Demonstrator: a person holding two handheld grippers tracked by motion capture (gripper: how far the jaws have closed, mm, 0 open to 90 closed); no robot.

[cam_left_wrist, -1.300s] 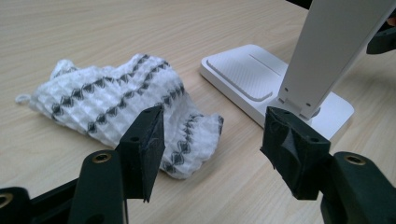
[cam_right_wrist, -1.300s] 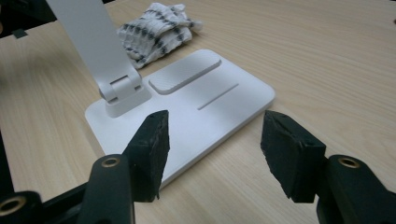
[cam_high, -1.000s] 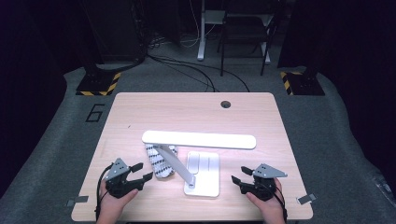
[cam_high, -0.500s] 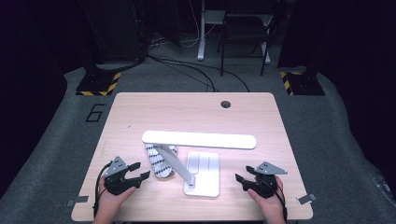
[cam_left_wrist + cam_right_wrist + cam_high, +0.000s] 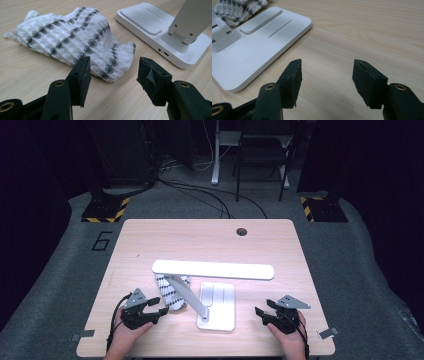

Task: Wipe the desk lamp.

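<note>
A dim room with cables and dark stands on a grey floor surrounds a pale wooden bench (image 5: pixel 150 240), on which a white desk lamp (image 5: pixel 216 305) stands with its long head held level above its flat base. Just left of that base, partly under the lamp's slanting arm, lies a crumpled white cloth with rows of dark diamonds (image 5: pixel 75 45); it is what the left claw (image 5: pixel 112 72) faces, so I take it as the thing to be picked up. It looks light and soft, a waffled weave that will fold and sag rather than hold any shape, with nothing fragile about it and enough texture not to slip. The best hold is probably the bunched near edge, where the folds rise off the wood and give the pads something thick to pinch; a flat part would likely just slide. A small loop at the far corner is too fine and too far to aim for. The left claw's jaws have just been closing a little, yet they stand wide, with the near edge of the cloth showing between them farther off, not touched. The right claw (image 5: pixel 327 72) hovers low over bare wood to the right of the lamp base, jaws also wide apart, holding and touching nothing.
</note>
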